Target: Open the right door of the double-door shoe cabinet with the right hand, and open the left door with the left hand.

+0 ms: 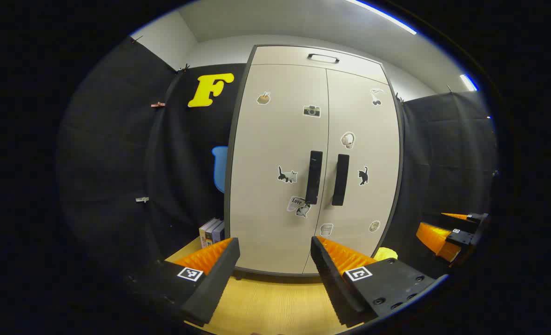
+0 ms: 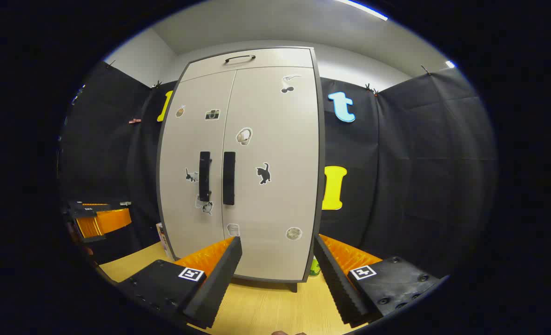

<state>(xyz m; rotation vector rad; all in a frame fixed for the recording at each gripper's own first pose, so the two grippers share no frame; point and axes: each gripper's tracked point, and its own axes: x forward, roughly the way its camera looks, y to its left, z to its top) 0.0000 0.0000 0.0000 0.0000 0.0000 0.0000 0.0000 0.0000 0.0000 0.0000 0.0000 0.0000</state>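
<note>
1. In the left gripper view, the left gripper [image 1: 275, 253] sits nearest, its fingers spread wide with nothing between them, above the wooden floor [image 1: 266, 302].
2. The right gripper [image 2: 278, 253] is likewise spread and holds nothing.
3. Straight ahead of both, well apart, stands the shoe cabinet [image 1: 275, 139]; left door [image 1: 275, 223] and right door [image 1: 366, 139] are closed, their handles [image 1: 313, 177] side by side.
4. A sticker [image 1: 297, 203] below the left handle reads "Love"; the other stickers bear only pictures.
5. Books [image 1: 211, 231] stand left of the cabinet.

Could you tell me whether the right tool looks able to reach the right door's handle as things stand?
Probably yes: the right tool is open and faces the cabinet, with nothing between it and the right handle; both doors are shut.
</note>
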